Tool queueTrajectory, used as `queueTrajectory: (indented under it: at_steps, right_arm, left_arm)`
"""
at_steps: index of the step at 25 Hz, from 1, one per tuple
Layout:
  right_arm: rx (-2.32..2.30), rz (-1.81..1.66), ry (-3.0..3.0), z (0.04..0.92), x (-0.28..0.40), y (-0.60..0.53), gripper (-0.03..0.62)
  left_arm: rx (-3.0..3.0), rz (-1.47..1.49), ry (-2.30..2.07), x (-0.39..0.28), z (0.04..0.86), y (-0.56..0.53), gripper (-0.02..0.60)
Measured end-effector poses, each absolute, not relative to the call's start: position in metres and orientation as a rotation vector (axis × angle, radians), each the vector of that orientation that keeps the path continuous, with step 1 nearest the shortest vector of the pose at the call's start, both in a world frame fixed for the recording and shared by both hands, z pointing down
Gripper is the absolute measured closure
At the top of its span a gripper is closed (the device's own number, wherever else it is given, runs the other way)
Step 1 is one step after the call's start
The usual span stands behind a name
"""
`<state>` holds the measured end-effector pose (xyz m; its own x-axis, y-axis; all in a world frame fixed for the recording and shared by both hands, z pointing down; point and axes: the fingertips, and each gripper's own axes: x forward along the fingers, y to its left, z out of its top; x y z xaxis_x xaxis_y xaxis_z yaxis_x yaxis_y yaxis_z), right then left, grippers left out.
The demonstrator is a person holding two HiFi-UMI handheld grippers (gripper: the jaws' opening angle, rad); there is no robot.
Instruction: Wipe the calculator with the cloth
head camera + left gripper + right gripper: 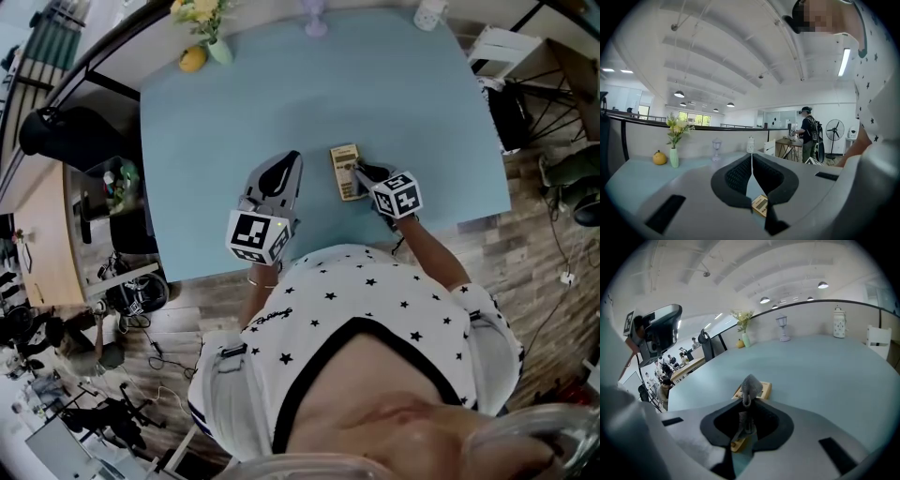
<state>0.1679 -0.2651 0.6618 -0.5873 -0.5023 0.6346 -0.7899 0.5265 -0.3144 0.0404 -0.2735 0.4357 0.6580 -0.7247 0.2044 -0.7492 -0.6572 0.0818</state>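
Right gripper view: right gripper [746, 404] is clamped on the bunched grey cloth [751, 385], with the wad hanging over the calculator [764, 390], so probably mid-wipe. Calculator lies flat on the table [834, 371], near the person's edge. Left gripper [751, 159] has its jaws together and empty, beside the calculator and not bracing it.

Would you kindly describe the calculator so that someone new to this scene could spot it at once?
Start at the large pale blue table and go to its near edge, right of the middle. The calculator lies flat there, beneath the grey cloth held by the right gripper. It is the only flat tan slab; the vase stands at the far edge.
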Motion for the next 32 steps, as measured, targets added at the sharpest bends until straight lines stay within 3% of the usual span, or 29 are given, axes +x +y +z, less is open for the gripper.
queueTrajectory:
  at_steps: [18,32]
  right_arm:
    - [1.182,0.902,-2.276,0.665,0.195,-0.264,0.542]
    - [1.413,0.660,-2.583,0.530,0.201,-0.311,0.542]
  left_arm:
    - [2.723,0.241,-1.177,0.050,0.438,-0.270,0.551]
    - [2.703,0.231,-1.226,0.034,0.435,-0.269,0.551]
